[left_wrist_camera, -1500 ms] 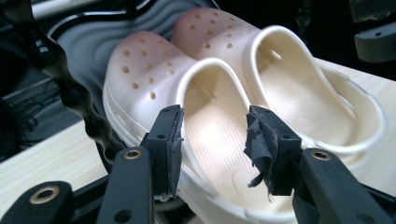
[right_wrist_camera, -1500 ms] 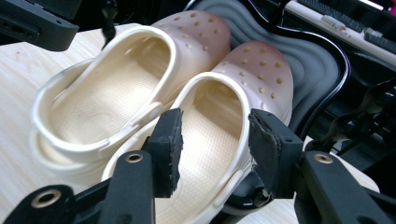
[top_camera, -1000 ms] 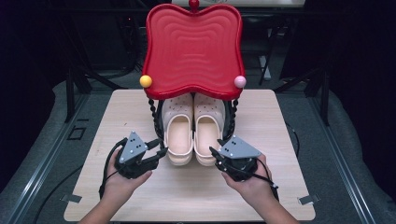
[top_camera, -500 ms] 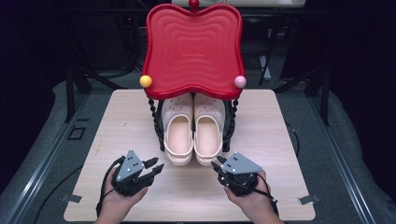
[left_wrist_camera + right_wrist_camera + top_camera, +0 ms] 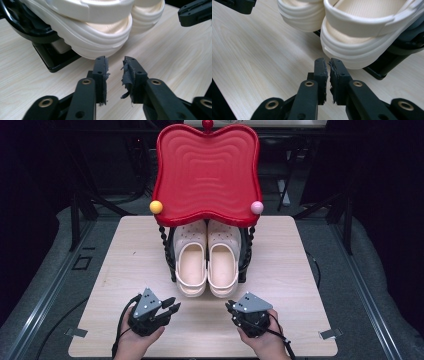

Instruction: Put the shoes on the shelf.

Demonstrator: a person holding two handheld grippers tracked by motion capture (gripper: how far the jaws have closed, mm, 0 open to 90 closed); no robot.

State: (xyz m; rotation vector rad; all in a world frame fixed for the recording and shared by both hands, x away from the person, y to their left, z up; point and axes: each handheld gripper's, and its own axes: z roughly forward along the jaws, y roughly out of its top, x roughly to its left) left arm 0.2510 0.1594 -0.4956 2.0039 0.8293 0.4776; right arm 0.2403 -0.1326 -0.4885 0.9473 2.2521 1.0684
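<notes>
Left hand [image 5: 134, 340]: coming in at the near edge of the worktop [image 5: 310, 270], wrapping around the left gripper.
Left gripper [image 5: 172, 306]: sitting low over the near left part of the worktop, pointing toward the shoes; in the left gripper view its jaws are standing a small gap apart with nothing between them, and the grey pads [image 5: 127, 75] are looking frayed.
Right hand [image 5: 264, 340]: reaching in beside the left one, well apart from it, holding the right gripper.
Right gripper [image 5: 229, 307]: hovering over the near right part of the worktop, aimed at the shoes; in the right gripper view its jaws are leaving only a thin slit, nearly closed, and are gripping nothing.
Left shoe [image 5: 190, 265]: a cream clog lying just beyond the left gripper, heel toward the person, near the gripper tips but not touching them.
Right shoe [image 5: 223, 265]: a matching cream clog lying just beside the left shoe, its heel close ahead of the right gripper, apart from it.
Rack [image 5: 246, 262]: a black frame with beaded posts holding the pair of shoes between them at the middle of the worktop.
Tray [image 5: 206, 170]: a red wavy-edged tray sitting on top of the rack, covering the toes of the shoes.
Knobs: a yellow ball [image 5: 156, 207] and a pink ball [image 5: 257, 207] showing at the near corners of the tray.
</notes>
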